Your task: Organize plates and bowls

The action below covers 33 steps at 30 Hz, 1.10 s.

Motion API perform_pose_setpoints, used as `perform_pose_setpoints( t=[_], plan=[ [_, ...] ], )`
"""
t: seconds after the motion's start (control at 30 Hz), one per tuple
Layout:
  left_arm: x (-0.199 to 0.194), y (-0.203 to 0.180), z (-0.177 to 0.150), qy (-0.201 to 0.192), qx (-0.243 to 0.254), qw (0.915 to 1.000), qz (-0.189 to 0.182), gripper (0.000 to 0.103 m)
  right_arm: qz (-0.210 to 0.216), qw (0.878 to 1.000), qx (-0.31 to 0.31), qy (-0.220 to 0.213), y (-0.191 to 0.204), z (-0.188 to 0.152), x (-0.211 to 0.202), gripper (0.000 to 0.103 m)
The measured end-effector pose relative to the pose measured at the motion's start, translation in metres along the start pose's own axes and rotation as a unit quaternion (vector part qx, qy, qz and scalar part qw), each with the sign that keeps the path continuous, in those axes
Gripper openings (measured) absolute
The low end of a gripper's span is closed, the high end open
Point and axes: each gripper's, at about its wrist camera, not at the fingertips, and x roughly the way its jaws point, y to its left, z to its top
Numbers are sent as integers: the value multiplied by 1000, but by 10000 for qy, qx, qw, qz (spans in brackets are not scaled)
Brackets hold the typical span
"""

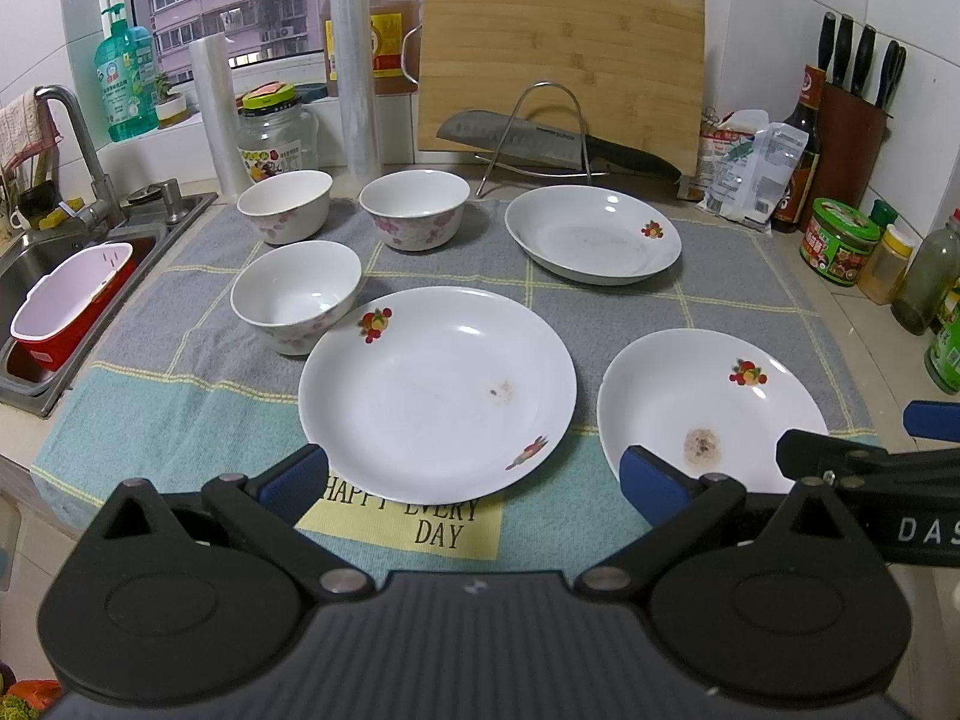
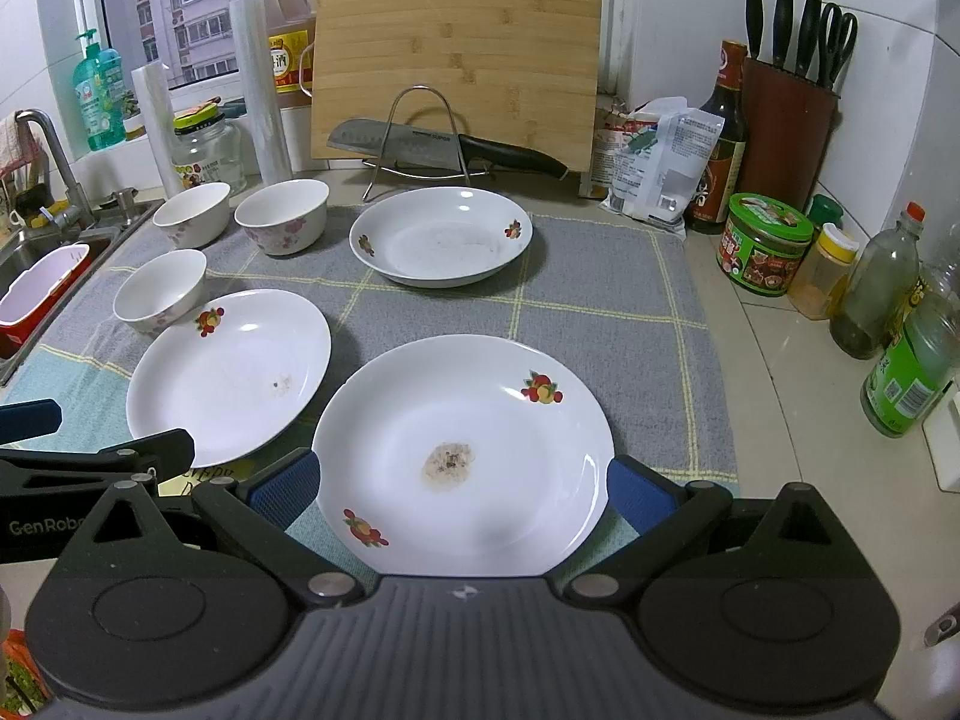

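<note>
Three white plates with fruit prints lie on a grey and teal mat (image 1: pixel 600 306). My left gripper (image 1: pixel 474 483) is open, its blue pads flanking the near rim of the middle plate (image 1: pixel 438 372) without touching it. My right gripper (image 2: pixel 462 486) is open too, its pads either side of the stained right plate (image 2: pixel 480 408). A third plate (image 1: pixel 591 234) sits farther back. Three flowered bowls stand upright and apart at the left: two at the back (image 1: pixel 285 204) (image 1: pixel 414 207) and one nearer (image 1: pixel 297 294), beside the middle plate.
A sink (image 1: pixel 36 246) with a red and white basket (image 1: pixel 66 306) lies left of the mat. Behind the dishes a knife (image 1: pixel 540 141) rests on a wire rack against a bamboo board (image 1: pixel 558 54). Jars and bottles (image 2: pixel 762 246) crowd the right counter.
</note>
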Motion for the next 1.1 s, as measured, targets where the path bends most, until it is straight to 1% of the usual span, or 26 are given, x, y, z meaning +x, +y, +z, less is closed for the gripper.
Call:
perform_pose_setpoints(
  t=[0.3, 0.47, 0.63, 0.73, 0.9, 1.0, 1.1],
  plan=[
    [-1, -1, 1, -18, 9, 10000, -30, 102, 34, 10000, -34, -39, -1, 1, -1, 103],
    [2, -5, -2, -30, 126, 9999, -79, 102, 144, 9998, -69, -105, -3, -1, -1, 103],
    [6, -9, -8, -123, 281, 9993, -223, 102, 299, 9993, -87, -201, -10, -3, -1, 103],
    [8, -11, -14, -200, 398, 9984, -350, 102, 339, 9990, -51, -284, -18, -4, -1, 103],
    [16, -19, -27, -200, 633, 9957, -652, 102, 215, 9993, 21, -311, -37, -7, 6, 103],
    [23, -26, -38, -168, 842, 9922, -900, 102, 187, 9993, 159, -278, -52, -12, 13, 103],
    [33, -37, -49, -56, 1035, 9884, -1108, 102, 169, 9992, 283, -209, -66, -16, 22, 103]
  ],
)
